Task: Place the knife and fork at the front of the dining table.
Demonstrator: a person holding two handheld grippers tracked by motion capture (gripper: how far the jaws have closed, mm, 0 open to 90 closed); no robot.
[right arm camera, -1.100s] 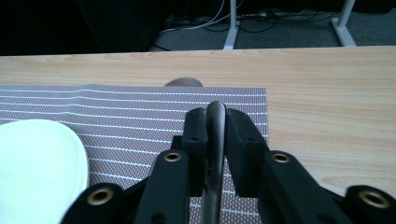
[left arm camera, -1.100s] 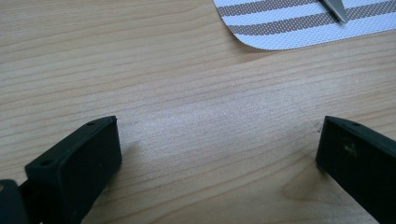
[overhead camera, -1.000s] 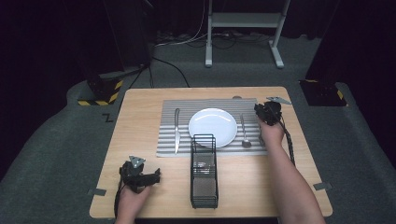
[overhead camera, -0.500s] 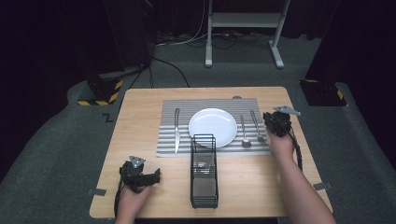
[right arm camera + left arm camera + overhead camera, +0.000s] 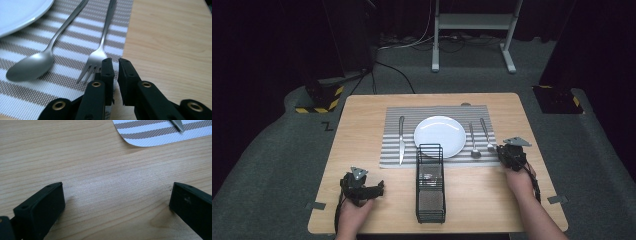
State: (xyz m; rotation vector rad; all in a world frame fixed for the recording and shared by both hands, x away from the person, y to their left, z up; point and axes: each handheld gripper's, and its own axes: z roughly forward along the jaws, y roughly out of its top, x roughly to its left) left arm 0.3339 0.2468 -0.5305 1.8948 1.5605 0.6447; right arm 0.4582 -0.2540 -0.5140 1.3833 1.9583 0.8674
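Slim polished steel fork (image 5: 100, 53) lying flat on the grey-and-white striped woven placemat (image 5: 75, 32), close to that mat's right edge. Tines pointing toward the near side of the table, handle running away toward the far side, as seen in the high view (image 5: 486, 134). Resting just right of the shiny steel spoon (image 5: 32, 65), roughly parallel with it and not touching. Spoon lying bowl-up, bowl nearest, handle stretching off beside the round white plate (image 5: 17, 12). Fork tines sitting just ahead of the right gripper (image 5: 116, 65), whose black jaws are nearly together with nothing between.
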